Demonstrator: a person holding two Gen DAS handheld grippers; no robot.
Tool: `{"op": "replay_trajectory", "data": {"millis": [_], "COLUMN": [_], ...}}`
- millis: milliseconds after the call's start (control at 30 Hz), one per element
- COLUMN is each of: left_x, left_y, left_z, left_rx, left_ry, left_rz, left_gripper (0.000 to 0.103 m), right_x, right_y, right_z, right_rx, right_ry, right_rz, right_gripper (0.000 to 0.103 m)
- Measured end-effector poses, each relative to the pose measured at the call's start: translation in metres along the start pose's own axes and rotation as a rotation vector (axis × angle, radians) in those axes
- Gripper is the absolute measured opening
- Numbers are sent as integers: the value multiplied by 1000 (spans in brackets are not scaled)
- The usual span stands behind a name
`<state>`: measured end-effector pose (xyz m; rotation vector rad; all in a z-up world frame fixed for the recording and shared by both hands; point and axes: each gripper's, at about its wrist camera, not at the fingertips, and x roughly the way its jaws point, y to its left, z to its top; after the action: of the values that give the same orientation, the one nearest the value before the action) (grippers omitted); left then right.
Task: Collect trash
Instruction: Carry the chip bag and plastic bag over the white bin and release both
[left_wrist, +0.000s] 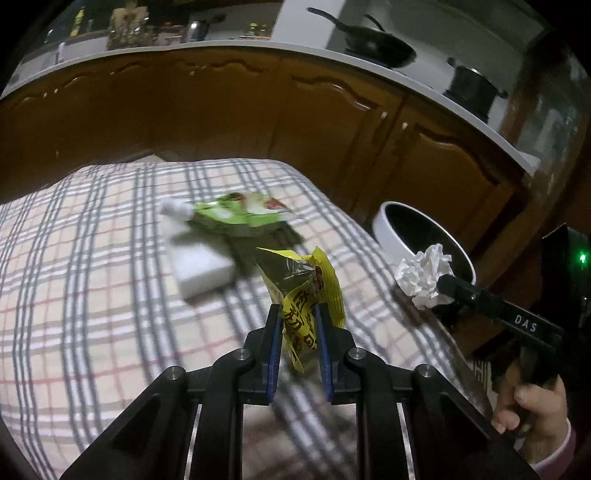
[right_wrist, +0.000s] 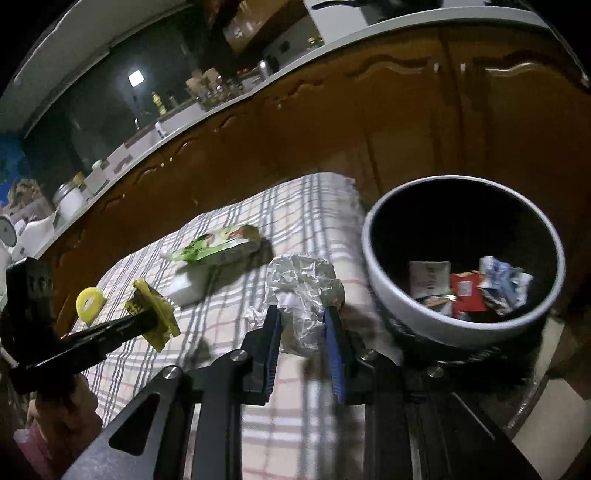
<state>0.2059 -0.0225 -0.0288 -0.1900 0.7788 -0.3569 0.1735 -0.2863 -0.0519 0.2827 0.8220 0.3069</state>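
Beside the white bin (right_wrist: 373, 266), over the checked cloth (left_wrist: 92, 258), two grippers each clamp one piece of trash, the left gripper (left_wrist: 299, 317) a yellow wrapper (left_wrist: 310, 284), the right gripper (right_wrist: 301, 321) a crumpled paper ball (right_wrist: 303, 291), while one blurred green packet (left_wrist: 240, 214) lies farther from it.

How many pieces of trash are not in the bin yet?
3: a yellow wrapper in the left gripper, a crumpled paper ball in the right gripper, and a green packet lying on the checked cloth. More may be hidden.
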Motion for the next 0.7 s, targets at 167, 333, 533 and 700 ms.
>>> {"op": "replay_trajectory", "data": {"millis": [167,333,533,700], "left_x": [10,20,34,48], "left_y": [-23,-47,-73,-90], "left_z": [4,9,18,27], "left_rx": [43,80,132,156], "left_ry": [11,20,26,31], "left_rz": [-21,-42,-60,-76], "left_gripper": [16,16,16,16], "right_x": [-14,-28,-40,-45], "right_y": [-17,-35,-58,-75], "right_z": [-2,-3,2,8], "right_rx": [30,55,90,115], "right_ry": [-26,-52,-86,-106], "right_rz": [-21,-42,-69,-91], "right_gripper": [24,24,24,24]}}
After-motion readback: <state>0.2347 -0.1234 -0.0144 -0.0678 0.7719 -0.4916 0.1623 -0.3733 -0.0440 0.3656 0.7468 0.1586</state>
